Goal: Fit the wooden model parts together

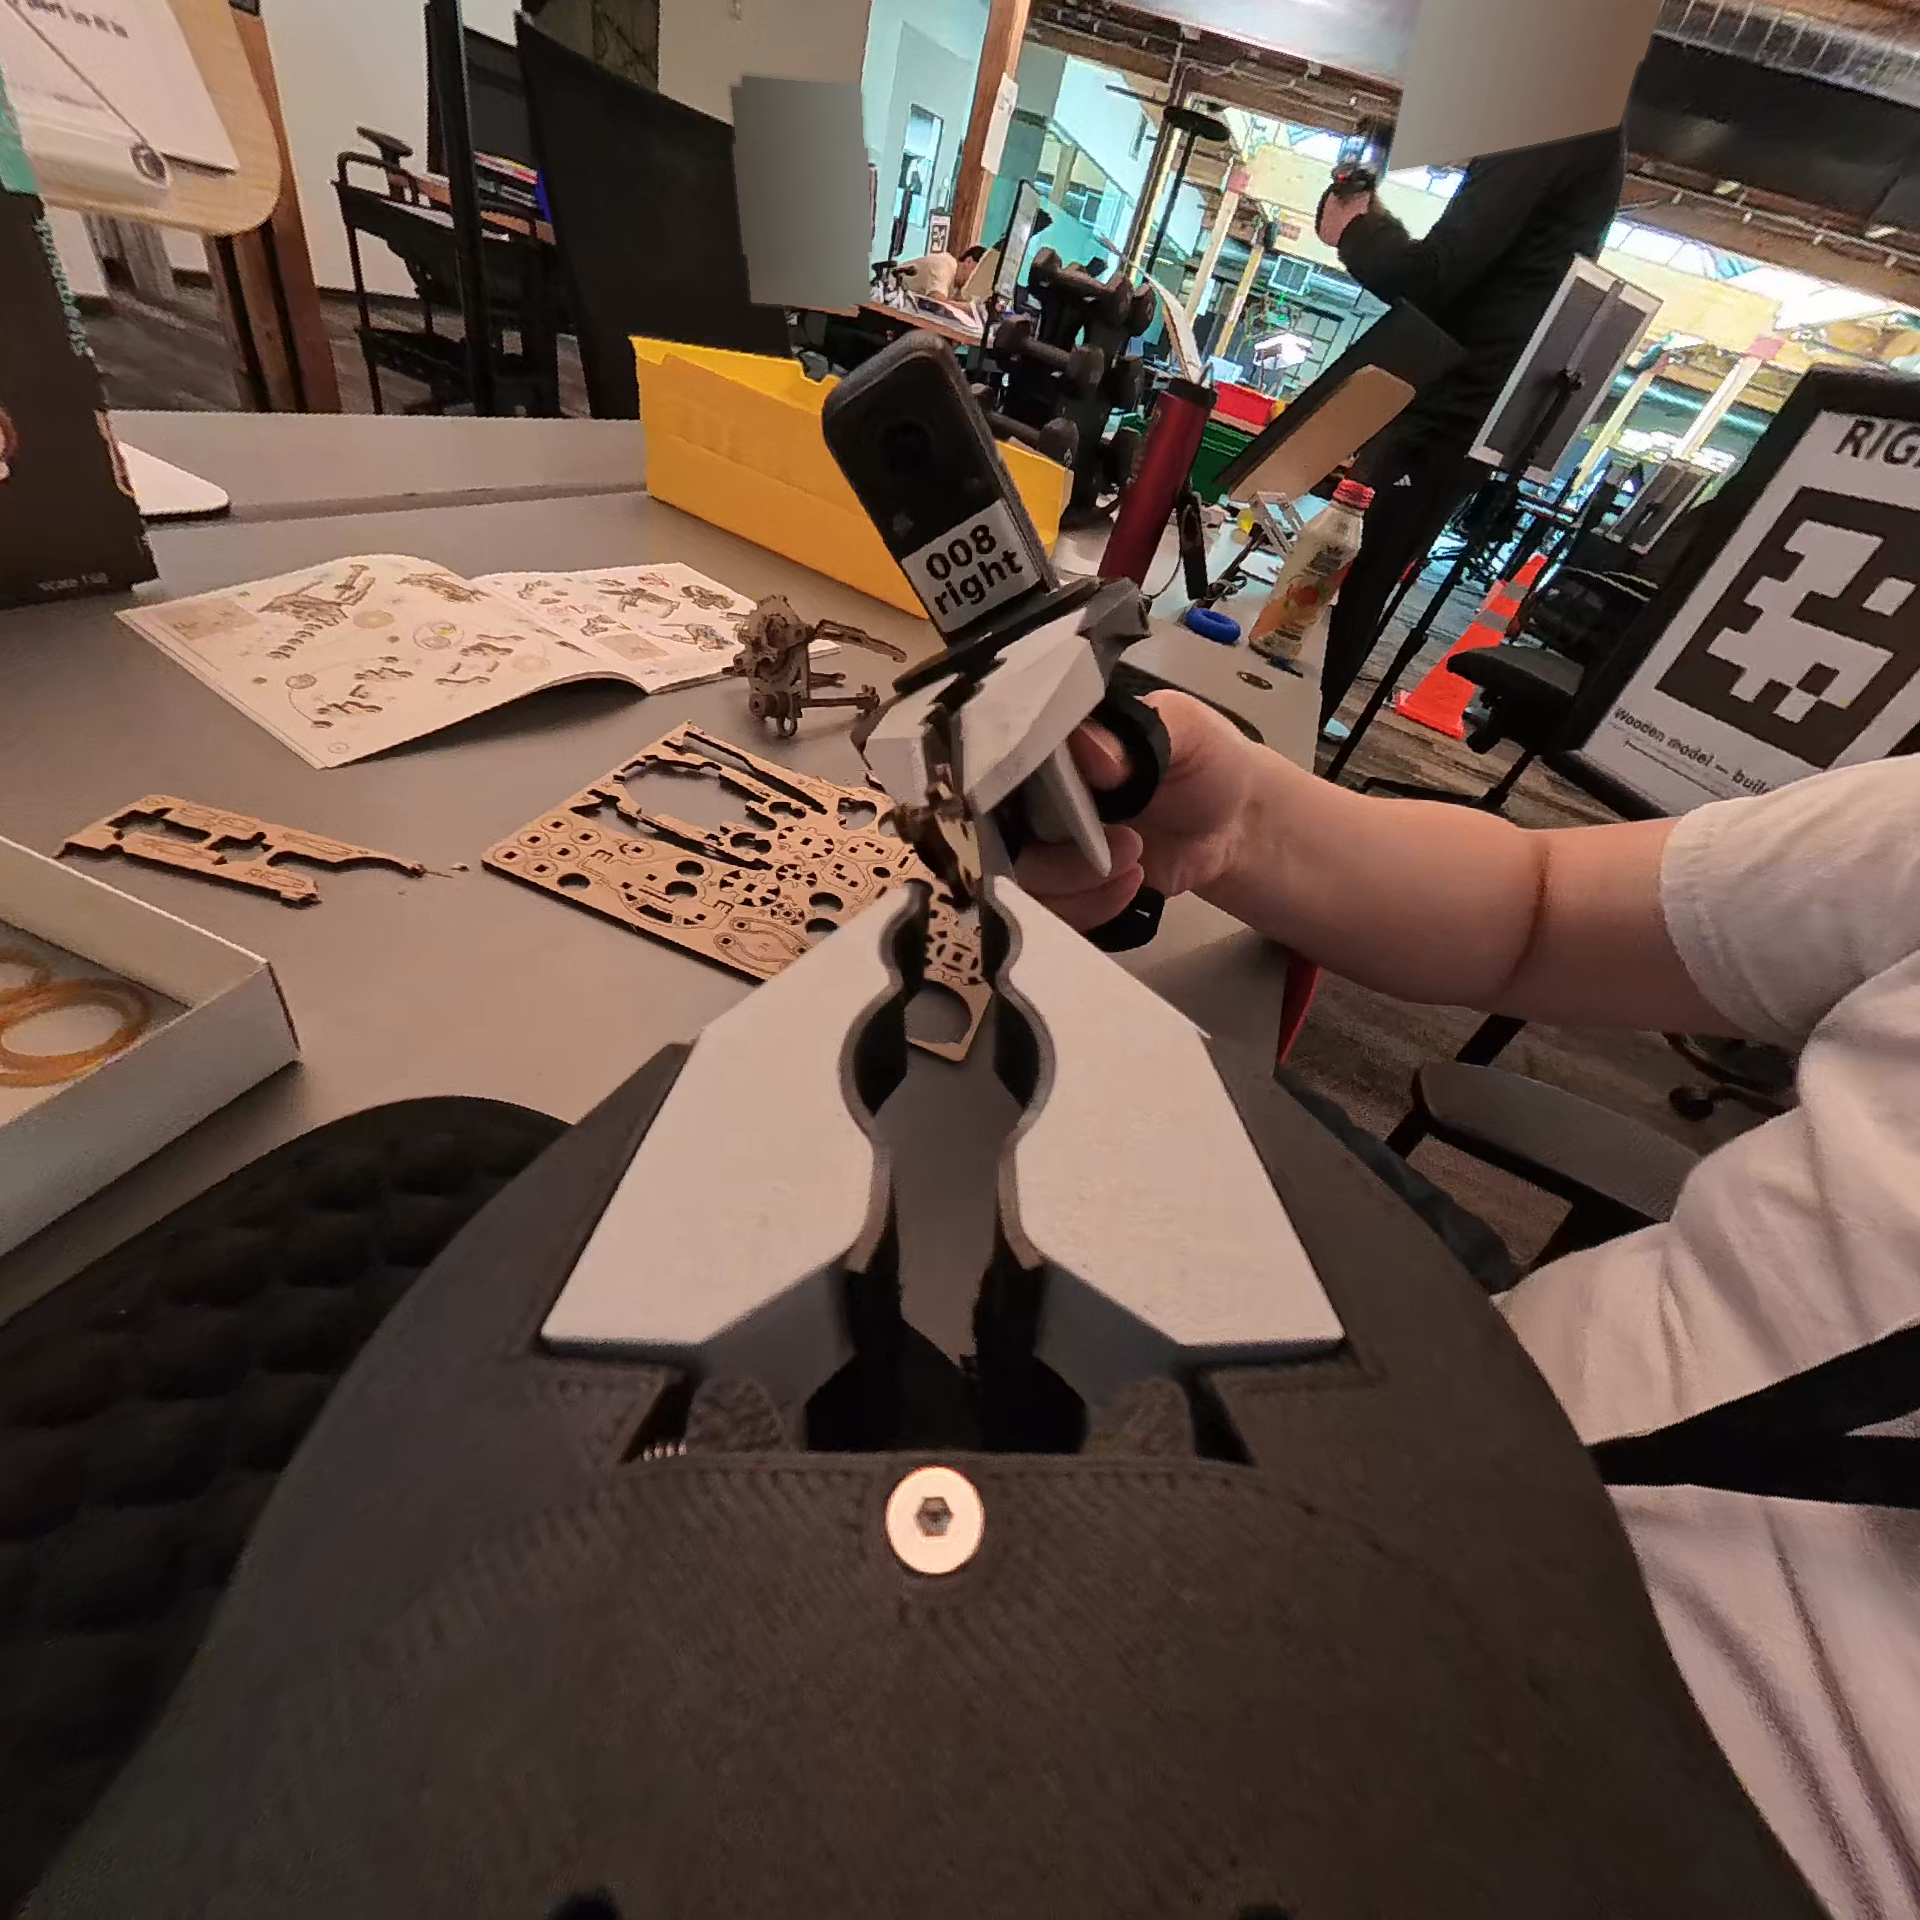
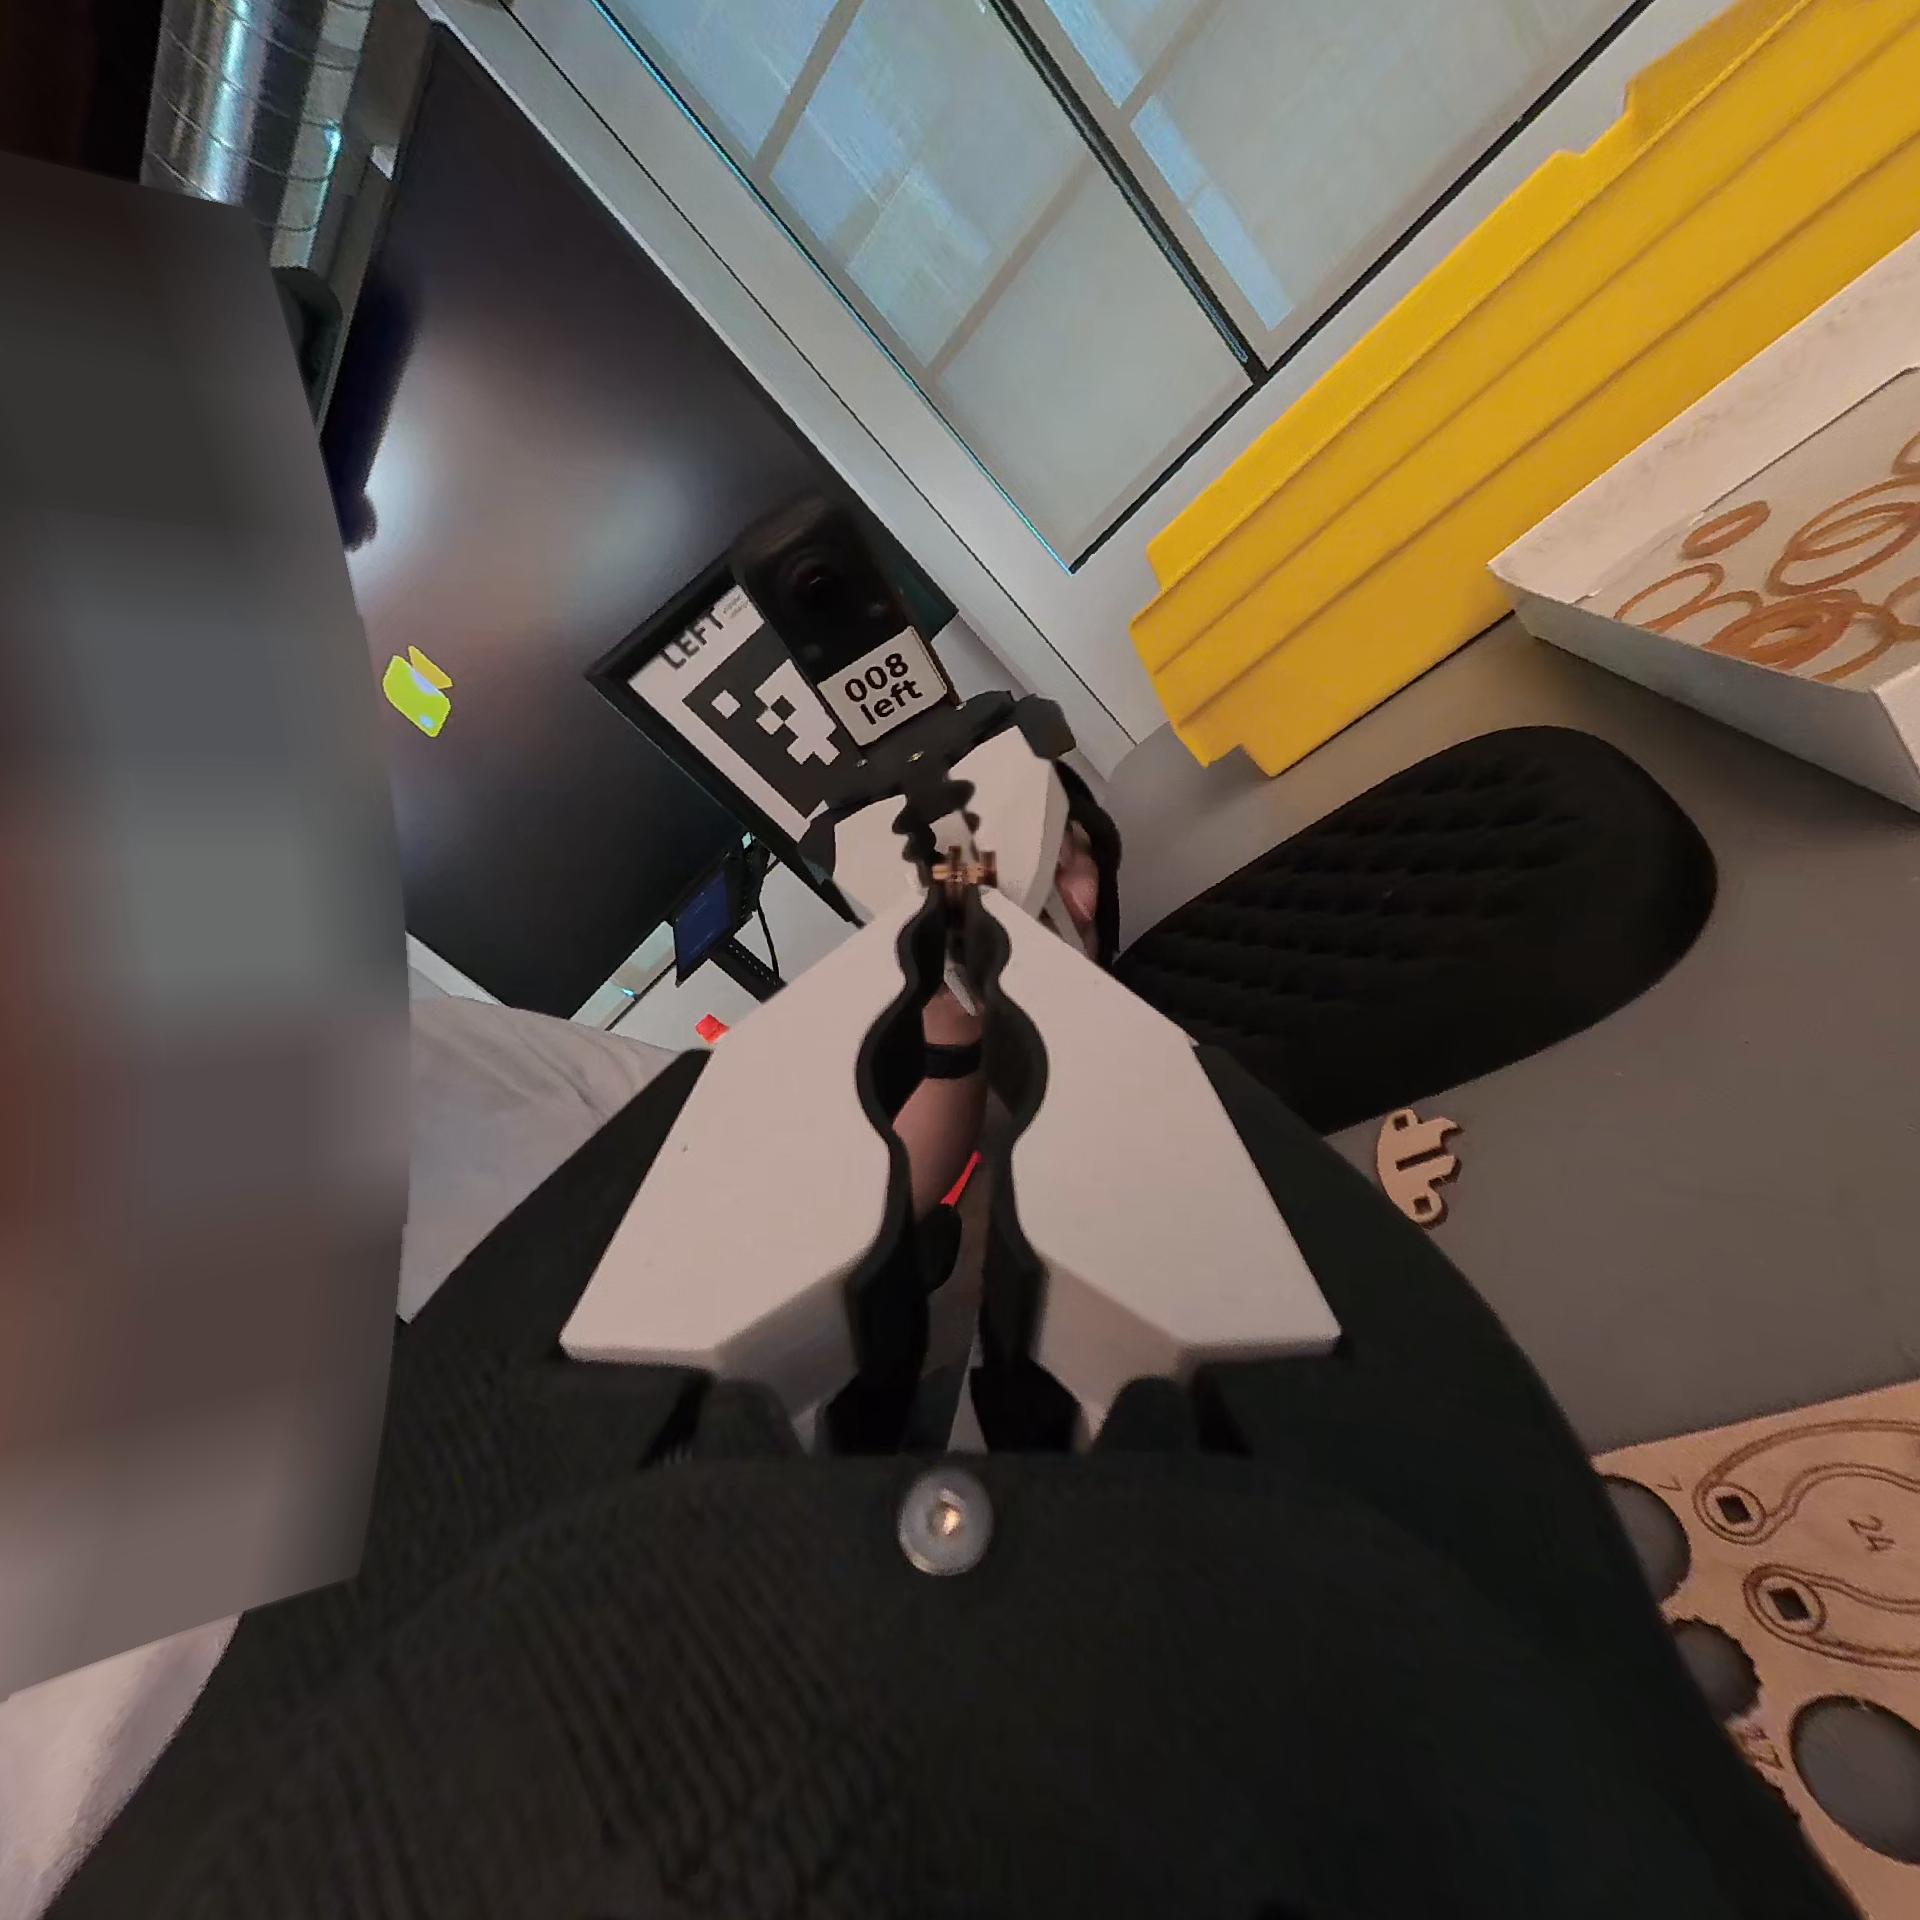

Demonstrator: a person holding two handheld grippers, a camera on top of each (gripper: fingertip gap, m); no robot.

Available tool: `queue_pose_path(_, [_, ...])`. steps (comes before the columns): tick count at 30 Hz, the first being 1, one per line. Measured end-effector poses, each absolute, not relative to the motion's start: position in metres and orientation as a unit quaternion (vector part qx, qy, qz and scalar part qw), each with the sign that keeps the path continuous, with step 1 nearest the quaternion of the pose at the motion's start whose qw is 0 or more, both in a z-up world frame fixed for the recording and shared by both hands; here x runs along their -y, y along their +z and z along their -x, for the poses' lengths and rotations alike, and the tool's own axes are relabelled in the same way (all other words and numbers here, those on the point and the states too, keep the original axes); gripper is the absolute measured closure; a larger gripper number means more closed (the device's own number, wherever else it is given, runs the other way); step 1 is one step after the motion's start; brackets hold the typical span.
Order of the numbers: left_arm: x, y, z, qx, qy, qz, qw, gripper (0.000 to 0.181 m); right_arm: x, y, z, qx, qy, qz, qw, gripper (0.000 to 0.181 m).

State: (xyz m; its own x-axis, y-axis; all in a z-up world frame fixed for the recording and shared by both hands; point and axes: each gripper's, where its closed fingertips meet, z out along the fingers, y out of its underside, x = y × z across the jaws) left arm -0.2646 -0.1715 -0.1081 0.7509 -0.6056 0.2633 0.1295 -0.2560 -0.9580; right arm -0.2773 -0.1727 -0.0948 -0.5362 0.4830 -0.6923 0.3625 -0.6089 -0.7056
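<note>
My left gripper (image 1: 951,906) is shut on a flat pale wooden part with cut-out holes (image 1: 951,982), held upright above the table. My right gripper (image 1: 933,795), held by a hand, meets it tip to tip and is shut on a small dark wooden part (image 1: 938,826). The two parts touch at the fingertips. In the right wrist view my right gripper (image 2: 956,912) pinches the small part (image 2: 961,869) against the left gripper (image 2: 940,831) facing it. How the parts join is hidden by the fingers.
On the grey table lie two cut-out wooden sheets (image 1: 717,862) (image 1: 229,847), an open instruction booklet (image 1: 416,644), a partly built wooden model (image 1: 779,655), a yellow bin (image 1: 748,457), a white box of rubber bands (image 1: 239,1029) and a black pad (image 1: 208,1299). A loose wooden piece (image 2: 1418,1164) lies beside the pad. Only a small space, under 4 cm, lies between the two pairs of fingers.
</note>
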Motion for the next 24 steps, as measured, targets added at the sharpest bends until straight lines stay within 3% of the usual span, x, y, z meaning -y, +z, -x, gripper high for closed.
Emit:
queue_pose_path(5, [0.166,-0.096,0.266,-0.154,-0.308,0.72,0.602,0.147,0.185,-0.086,0.276,0.465,0.75,0.47,0.04,0.181])
queue_pose_path(7, [0.172,-0.089,0.259,-0.174,-0.329,0.709,0.599,0.168,0.184,-0.08,0.277,0.455,0.755,0.47,0.048,0.181])
queue_pose_path(20, [0.184,-0.066,0.247,-0.153,-0.374,0.687,0.603,0.172,0.194,-0.059,0.266,0.466,0.758,0.445,0.097,0.181])
queue_pose_path(24, [0.192,-0.062,0.24,-0.194,-0.359,0.669,0.621,0.164,0.196,-0.054,0.26,0.425,0.788,0.443,0.046,0.181])
